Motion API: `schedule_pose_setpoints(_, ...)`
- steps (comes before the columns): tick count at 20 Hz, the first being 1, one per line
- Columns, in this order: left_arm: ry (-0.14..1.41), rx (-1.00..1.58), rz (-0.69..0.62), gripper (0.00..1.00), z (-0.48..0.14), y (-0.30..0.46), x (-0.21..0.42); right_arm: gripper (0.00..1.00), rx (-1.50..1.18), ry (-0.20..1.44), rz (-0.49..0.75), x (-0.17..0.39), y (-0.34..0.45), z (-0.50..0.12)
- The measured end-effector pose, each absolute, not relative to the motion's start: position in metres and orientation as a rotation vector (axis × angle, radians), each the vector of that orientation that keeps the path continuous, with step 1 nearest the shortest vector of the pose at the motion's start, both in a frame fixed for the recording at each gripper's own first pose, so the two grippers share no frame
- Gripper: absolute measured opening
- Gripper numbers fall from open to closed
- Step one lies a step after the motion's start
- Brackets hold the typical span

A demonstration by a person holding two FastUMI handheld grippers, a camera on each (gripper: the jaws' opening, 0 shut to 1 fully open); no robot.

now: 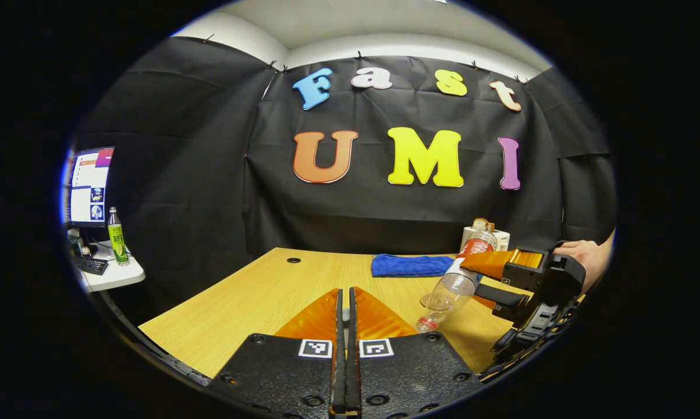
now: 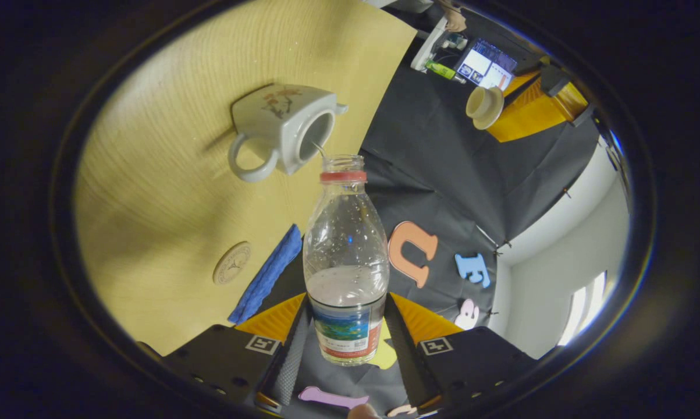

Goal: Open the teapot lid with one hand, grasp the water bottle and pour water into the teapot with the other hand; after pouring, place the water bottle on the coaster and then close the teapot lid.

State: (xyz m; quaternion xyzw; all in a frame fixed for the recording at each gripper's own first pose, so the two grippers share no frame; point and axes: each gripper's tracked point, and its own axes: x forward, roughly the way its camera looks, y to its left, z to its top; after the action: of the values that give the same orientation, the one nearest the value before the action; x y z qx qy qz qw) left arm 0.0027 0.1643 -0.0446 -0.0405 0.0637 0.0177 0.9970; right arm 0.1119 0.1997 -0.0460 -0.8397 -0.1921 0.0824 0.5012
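I see the water bottle (image 2: 345,265) clamped by its labelled body between my right gripper's (image 2: 345,343) fingers, tipped so a thin stream runs from its open neck into the lidless teapot (image 2: 280,131) on the wooden table (image 2: 169,192). The coaster (image 2: 232,263) lies bare beside a blue cloth (image 2: 266,276). My left gripper (image 2: 521,107) pinches the teapot lid (image 2: 484,106), held well off to the side, its fingers nearly together in its own view.

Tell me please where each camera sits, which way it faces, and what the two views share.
Left gripper view: rides the left gripper, held level, facing the booth wall across the table; its shut fingers show, also the right gripper and a hand.
Right gripper view: rides the tilted right gripper, facing the teapot; its fingers clamp the water bottle.
Shared: bottle, blue cloth, table.
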Motion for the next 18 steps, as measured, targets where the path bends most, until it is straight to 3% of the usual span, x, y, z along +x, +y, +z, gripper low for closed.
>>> schedule_pose_setpoints(18, 0.116, -0.085, 0.039, 0.03, -0.039, 0.167, 0.001, 0.72, -2.058, -0.476, 0.19, 0.11, 0.202, -0.038)
